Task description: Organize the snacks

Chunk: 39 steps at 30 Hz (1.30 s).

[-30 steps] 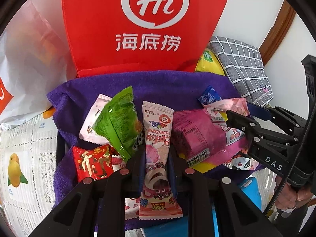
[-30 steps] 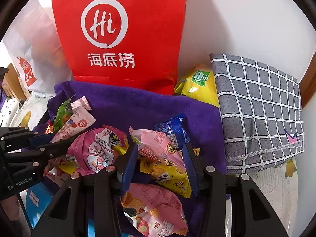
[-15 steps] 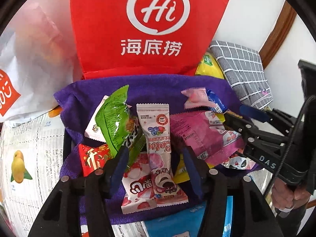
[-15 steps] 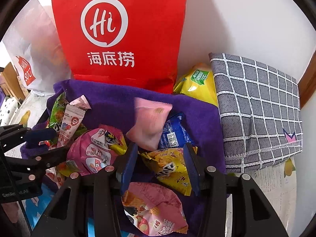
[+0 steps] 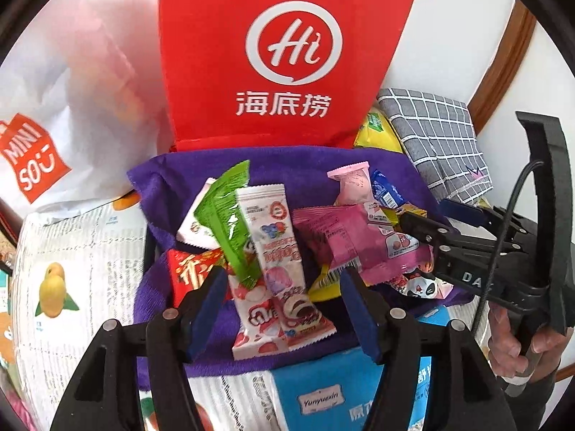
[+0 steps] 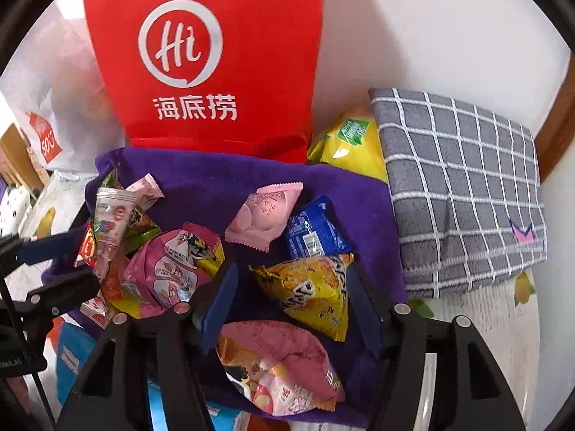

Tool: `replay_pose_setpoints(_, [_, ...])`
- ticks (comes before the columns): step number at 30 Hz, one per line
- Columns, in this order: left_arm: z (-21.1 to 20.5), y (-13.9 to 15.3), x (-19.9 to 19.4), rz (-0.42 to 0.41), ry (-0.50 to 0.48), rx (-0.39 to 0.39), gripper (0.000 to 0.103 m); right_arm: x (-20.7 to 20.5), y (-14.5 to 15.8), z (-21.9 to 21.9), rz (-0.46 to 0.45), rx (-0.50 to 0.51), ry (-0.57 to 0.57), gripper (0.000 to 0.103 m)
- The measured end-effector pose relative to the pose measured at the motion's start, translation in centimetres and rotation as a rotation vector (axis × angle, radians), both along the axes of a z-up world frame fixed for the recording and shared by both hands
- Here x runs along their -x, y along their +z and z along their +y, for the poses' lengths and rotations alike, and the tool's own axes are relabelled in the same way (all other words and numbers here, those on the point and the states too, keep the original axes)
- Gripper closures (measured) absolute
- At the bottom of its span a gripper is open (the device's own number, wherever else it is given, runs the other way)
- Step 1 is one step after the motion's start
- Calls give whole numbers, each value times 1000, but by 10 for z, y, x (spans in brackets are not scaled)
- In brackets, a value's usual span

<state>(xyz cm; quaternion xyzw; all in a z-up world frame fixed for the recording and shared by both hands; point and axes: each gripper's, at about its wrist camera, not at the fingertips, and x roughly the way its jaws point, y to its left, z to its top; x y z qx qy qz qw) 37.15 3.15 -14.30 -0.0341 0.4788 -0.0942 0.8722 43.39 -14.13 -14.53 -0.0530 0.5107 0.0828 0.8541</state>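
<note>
Both tongs have just let go: the left gripper [image 5: 280, 309] spread off the long pink-and-white wafer packet [image 5: 278, 262], the right gripper [image 6: 291, 305] off the small pale-pink pouch [image 6: 264, 213]. Both now lie loose among the snacks on the purple towel [image 6: 215, 186], so each hand looks free for another.

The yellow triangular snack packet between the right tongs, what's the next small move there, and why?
Probably lower the right tongs a little and close on the yellow triangular packet. Their jaws have just been opening and stand open to either side of it without pressing it, and the packet lies loose on the purple cloth, partly over the pink packet below. That is a judgement; the sorting plan isn't shown.
</note>
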Motion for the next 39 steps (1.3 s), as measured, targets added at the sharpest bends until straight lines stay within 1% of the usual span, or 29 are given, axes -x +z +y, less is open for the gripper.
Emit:
replay_pose_setpoints(2, [2,3,4,-3,6,0,39,2,2,1,3,-18,-7,34])
replay_pose_setpoints(4, [3,7,11,-9,11,1,36,6,5,3,0,-4,-15,34])
replay_pose_setpoints(7, [5,13,21,-21,13,-3,35,16,14,6,-18,14,-23,33])
replay_pose_setpoints(9, [6,17,28,-28,21,5,32,23,20,6,-23,-1,-32,29])
replay_pose_setpoints(14, [9,26,44,-32,33,21,31,41,33,7,-23,-22,-48,29])
replay_pose_setpoints(16, [9,31,52,-36,36,25,28,48,39,9,-24,-21,-48,29])
replay_pose_setpoints(19, [11,37,65,-44,40,24,27,58,46,10,-30,-11,-52,29])
replay_pose_setpoints(25, [11,47,93,-63,52,21,25,85,69,12,-31,-25,-50,29])
replay_pose_setpoints(31, [10,60,125,-89,46,22,23,119,93,9,-63,-10,-81,28])
replay_pose_setpoints(34, [9,67,138,-94,46,26,22,137,105,5,-83,-31,-91,25])
replay_pose_setpoints(35, [8,69,143,-100,47,24,22,143,109,3,-87,-37,-95,21])
replay_pose_setpoints(36, [8,72,149,-108,50,19,21,150,113,1,-95,-43,-98,15])
replay_pose_setpoints(38, [7,78,160,-124,58,11,19,164,120,-1,-122,-41,-101,10])
replay_pose_setpoints(39, [6,81,165,-132,60,9,18,169,122,-1,-133,-35,-102,9])
